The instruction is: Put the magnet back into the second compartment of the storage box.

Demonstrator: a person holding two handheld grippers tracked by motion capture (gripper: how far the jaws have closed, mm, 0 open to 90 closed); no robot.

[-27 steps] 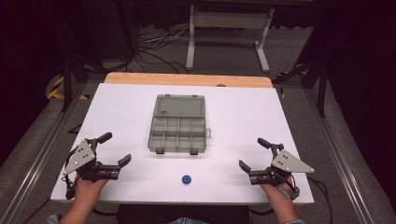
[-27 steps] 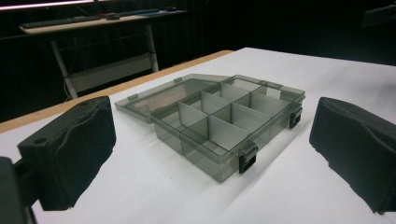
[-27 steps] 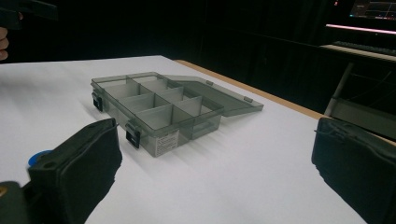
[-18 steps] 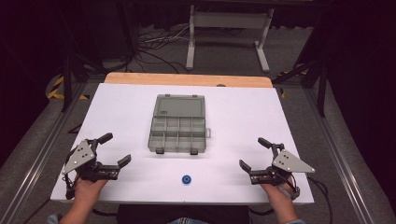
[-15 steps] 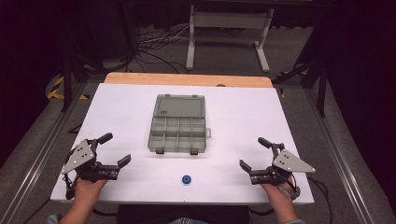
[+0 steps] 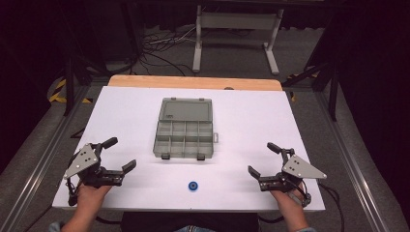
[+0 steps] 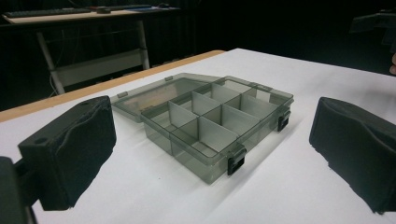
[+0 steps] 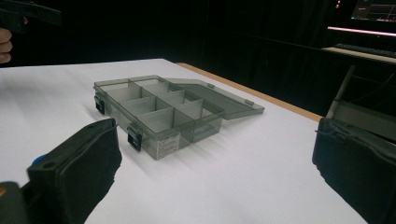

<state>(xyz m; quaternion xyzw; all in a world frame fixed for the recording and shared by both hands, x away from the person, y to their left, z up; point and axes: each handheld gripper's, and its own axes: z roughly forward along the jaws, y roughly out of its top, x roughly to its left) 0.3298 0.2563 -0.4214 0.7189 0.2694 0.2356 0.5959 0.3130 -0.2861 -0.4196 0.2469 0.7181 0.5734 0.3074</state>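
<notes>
At the table's near edge, left gripper (image 6: 117, 155) and right gripper (image 6: 261, 159) rest wide apart, jaws spread, nothing between them. Small blue disc (image 6: 193, 185) lies midway. Beyond it, mid-table, grey compartment box (image 6: 184, 138) sits with lid laid flat open.

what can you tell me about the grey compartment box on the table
The compartment box is smoky grey, see-through plastic. It lies open, its lid folded flat on the table on the far side. Thin dividers split the tray into a grid of small compartments, all of which look empty. Two dark latches sit on its near front wall, and a small printed label shows on one end wall. It rests flat near the table's middle, and neither gripper touches it.
</notes>
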